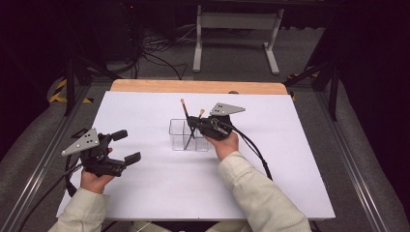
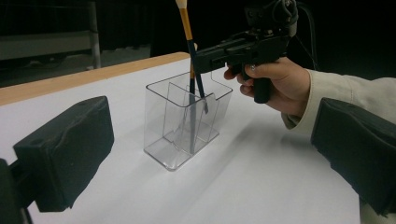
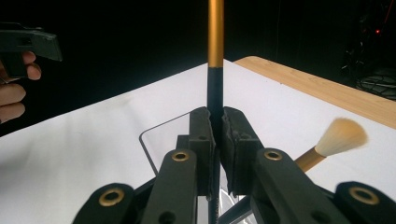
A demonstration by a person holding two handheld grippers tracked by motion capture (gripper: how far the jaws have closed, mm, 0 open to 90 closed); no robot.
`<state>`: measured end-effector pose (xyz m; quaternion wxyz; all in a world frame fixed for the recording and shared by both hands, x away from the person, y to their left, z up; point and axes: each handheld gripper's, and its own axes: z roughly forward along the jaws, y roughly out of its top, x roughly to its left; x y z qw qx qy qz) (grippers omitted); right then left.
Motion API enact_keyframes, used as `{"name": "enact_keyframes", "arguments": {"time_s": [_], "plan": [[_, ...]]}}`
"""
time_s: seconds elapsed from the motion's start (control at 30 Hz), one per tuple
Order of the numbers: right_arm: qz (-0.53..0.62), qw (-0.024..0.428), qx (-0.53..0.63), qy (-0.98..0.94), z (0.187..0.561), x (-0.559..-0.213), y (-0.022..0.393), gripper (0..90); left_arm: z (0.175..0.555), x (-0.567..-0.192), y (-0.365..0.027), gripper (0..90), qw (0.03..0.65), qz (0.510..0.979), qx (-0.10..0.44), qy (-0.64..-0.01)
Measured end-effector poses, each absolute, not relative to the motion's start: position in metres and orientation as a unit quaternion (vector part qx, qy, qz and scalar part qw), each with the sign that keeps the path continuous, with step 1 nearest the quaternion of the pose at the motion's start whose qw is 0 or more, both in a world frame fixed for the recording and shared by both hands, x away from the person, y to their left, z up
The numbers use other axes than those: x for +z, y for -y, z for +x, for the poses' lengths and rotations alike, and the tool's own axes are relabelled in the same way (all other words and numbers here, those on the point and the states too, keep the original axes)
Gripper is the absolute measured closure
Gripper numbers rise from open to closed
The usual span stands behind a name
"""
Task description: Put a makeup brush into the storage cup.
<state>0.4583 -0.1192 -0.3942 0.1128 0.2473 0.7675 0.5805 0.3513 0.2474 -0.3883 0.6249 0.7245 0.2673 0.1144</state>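
A clear plastic holder [image 1: 180,137] with compartments stands mid-table. My right gripper [image 1: 197,126] is shut on a brush [image 1: 184,109] with a black and orange handle, held upright with its lower end inside the holder [image 2: 173,130]. In the right gripper view the jaws [image 3: 216,123] pinch the black part of the handle [image 3: 215,37]. A second brush [image 3: 343,137] with a tan bristle head leans in the holder, head up [image 1: 201,113]. My left gripper [image 1: 126,146] rests at the left of the table, open, with nothing between its pads [image 2: 65,149].
A white sheet [image 1: 290,145] covers the table, with a wooden strip [image 1: 193,86] along the far edge. A cable [image 1: 256,150] trails from the right gripper toward the near right. Beyond the table stand a metal frame [image 1: 237,34] and floor cables.
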Motion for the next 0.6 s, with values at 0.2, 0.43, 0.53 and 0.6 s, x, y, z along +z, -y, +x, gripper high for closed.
{"name": "enact_keyframes", "arguments": {"time_s": [0.2, 0.43, 0.53, 0.6], "plan": [[0.250, 0.111, 0.579, -0.768, 0.458, -0.395, 0.120, 82.8, 0.352, -0.388, -0.247, 0.1, 0.625, 0.724, 0.112, -0.267], [0.248, 0.103, 0.601, -0.753, 0.457, -0.391, 0.125, 53.0, 0.352, -0.388, -0.247, 0.1, 0.627, 0.723, 0.112, -0.267], [0.248, 0.101, 0.620, -0.738, 0.454, -0.383, 0.129, 35.6, 0.352, -0.388, -0.246, 0.1, 0.627, 0.724, 0.112, -0.267], [0.243, 0.106, 0.627, -0.733, 0.452, -0.378, 0.132, 31.4, 0.352, -0.388, -0.247, 0.1, 0.627, 0.723, 0.114, -0.266]]}}
